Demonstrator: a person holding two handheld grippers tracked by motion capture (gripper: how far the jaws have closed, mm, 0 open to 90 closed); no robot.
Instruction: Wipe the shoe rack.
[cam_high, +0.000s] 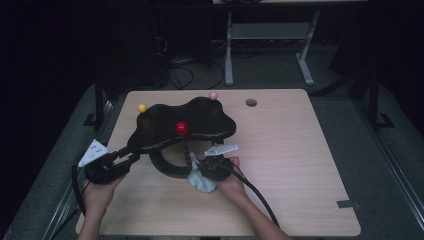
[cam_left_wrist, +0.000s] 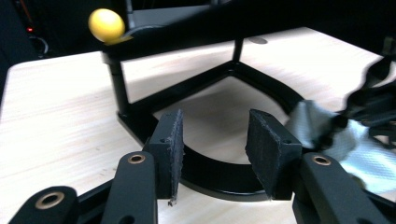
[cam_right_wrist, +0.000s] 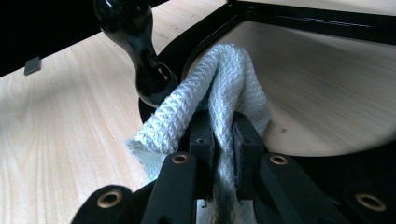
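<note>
The right gripper (cam_right_wrist: 223, 135) was clamped on a soft, light white waffle-weave cloth (cam_right_wrist: 224, 84), bunched against the black two-tier stand's (cam_high: 182, 122) glossy post on the tabletop (cam_high: 300, 165). The left gripper (cam_left_wrist: 212, 149), jaws apart and empty, faced the stand's stiff base ring, probably the steadier hold.

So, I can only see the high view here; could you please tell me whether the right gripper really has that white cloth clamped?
Observer: Yes. In the right gripper view the right gripper has its jaws shut on the white cloth, a fold pinched between the pads.
Operator: Thanks. And are the left jaws holding the stand?
Observer: No. In the left gripper view the left gripper is open, and the black stand's base ring lies beyond the pads, not between them.
Operator: Is the cloth touching the stand?
Observer: It rests against a glossy black post in the right gripper view.
</note>
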